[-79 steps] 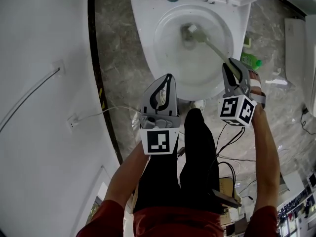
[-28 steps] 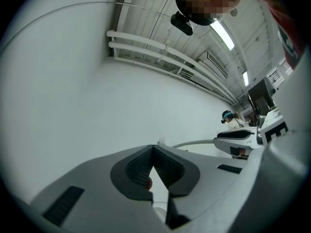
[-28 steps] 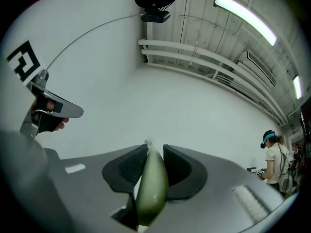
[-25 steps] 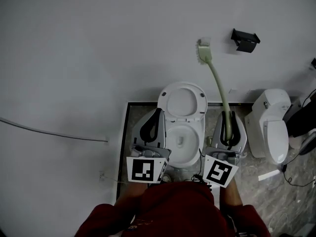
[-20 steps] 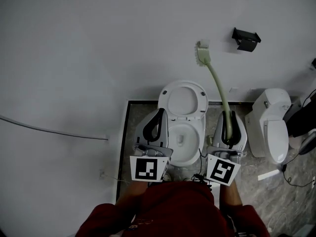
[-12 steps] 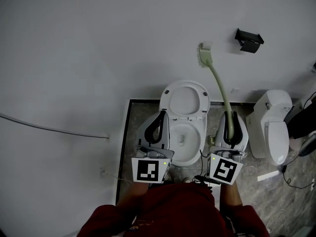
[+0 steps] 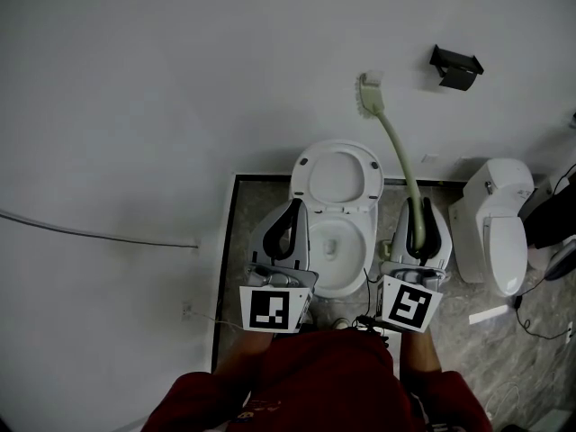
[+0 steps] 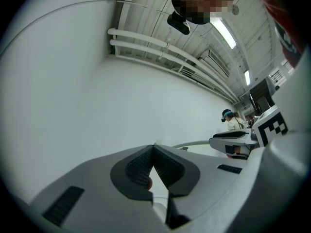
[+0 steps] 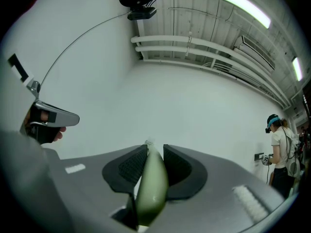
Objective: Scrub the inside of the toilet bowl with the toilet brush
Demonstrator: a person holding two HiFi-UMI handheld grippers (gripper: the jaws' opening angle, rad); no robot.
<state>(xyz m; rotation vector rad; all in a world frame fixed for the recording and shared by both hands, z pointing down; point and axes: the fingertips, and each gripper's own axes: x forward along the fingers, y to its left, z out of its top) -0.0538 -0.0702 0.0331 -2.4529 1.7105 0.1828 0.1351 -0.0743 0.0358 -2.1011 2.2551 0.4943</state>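
Toilet brush clamped in right gripper, head up, far | toilet bowl left, nearer, below | left gripper closed, empty

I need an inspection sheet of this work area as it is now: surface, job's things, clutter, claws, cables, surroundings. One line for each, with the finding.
Surface: grey stone floor below a white wall.
Job's things: toilet with its lid up; toilet brush held up in the air, its head in front of the wall, not in the bowl.
Clutter: flat white piece on the floor at the right.
Grippers: left claw shut, empty; right claw shut on the brush handle.
Cables: thin cable along the wall at the left; dark cables on the floor at the right.
Surroundings: second toilet at the right; black bracket on the wall; a person stands far off.
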